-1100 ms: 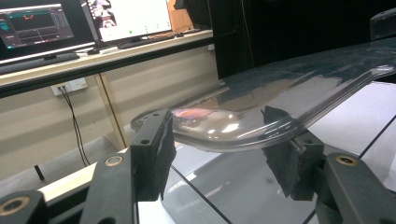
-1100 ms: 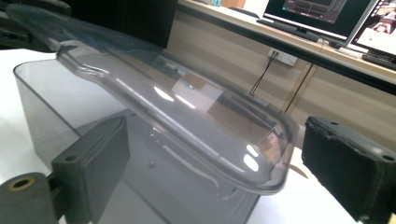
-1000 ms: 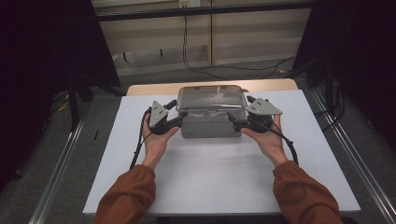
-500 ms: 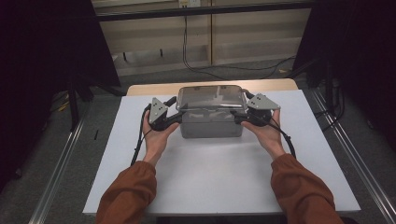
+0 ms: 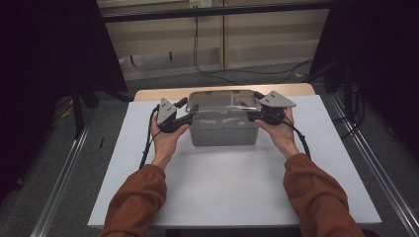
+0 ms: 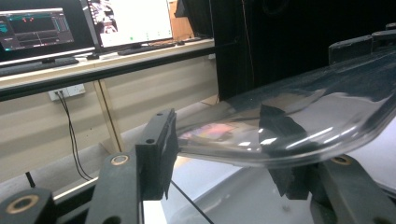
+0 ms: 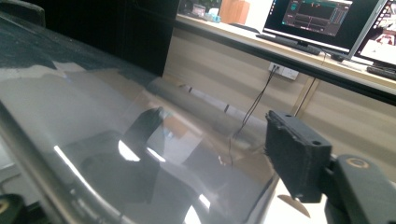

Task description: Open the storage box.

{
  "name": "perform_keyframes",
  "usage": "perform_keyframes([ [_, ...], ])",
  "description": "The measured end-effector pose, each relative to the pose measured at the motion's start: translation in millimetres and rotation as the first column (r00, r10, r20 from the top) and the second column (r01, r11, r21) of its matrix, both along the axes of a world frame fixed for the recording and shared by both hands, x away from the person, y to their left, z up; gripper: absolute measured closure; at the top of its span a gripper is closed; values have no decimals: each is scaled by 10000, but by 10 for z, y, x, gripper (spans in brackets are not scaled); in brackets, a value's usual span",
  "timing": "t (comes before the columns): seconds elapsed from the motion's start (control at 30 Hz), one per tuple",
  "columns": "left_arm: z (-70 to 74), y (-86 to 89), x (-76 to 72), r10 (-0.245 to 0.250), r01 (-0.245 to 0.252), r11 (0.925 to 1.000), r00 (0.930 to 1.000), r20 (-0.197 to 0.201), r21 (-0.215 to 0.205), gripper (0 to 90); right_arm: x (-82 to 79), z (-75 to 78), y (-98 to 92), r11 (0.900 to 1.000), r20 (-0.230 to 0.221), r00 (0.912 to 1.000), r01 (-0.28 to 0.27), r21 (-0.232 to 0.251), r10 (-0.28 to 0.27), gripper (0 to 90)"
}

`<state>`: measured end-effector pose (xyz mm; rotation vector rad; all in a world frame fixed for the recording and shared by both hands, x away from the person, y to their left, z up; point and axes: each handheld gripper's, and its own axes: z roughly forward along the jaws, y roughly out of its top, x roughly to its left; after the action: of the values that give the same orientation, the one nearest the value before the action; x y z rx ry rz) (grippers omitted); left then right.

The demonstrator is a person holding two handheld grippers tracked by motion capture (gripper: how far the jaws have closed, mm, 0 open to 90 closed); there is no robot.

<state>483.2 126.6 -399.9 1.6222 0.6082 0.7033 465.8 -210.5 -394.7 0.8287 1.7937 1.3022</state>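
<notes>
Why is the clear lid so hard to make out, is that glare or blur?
Mostly glare: in the high view the clear lid mirrors pale light under dim room lighting; in the left gripper view bright streaks cross it; in the right gripper view reflections and highlights smear over it, softly focused up close.

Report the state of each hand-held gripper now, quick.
Left hand-held gripper: jaws either side of the clear lid edge; grip cannot be told.
Right hand-held gripper: jaws just been closing around the lid's other end; grip cannot be told.
</notes>
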Motion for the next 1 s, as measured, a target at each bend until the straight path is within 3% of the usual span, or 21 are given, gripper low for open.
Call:
perform_keyframes([
  [0.2,39,-12,59,24,-23,10000,9999,144,-74,495,69,58,16,9998,66,9999,-149,151,148,443],
  [0.4,48,-6,149,61,-57,9998,9999,152,-203,527,116,98,19,9994,83,9997,-226,253,224,444],
  [0.53,40,-18,228,133,-132,9999,9998,144,-19,535,133,118,6,9991,61,9994,-331,268,329,453],
  [0.8,60,-68,348,223,-221,9996,9997,111,-149,546,195,182,-3,9988,94,9993,-378,321,375,459],
  [1.0,81,-89,407,209,-210,9998,9997,124,77,551,237,213,-17,9984,62,9991,-422,388,420,459],
])
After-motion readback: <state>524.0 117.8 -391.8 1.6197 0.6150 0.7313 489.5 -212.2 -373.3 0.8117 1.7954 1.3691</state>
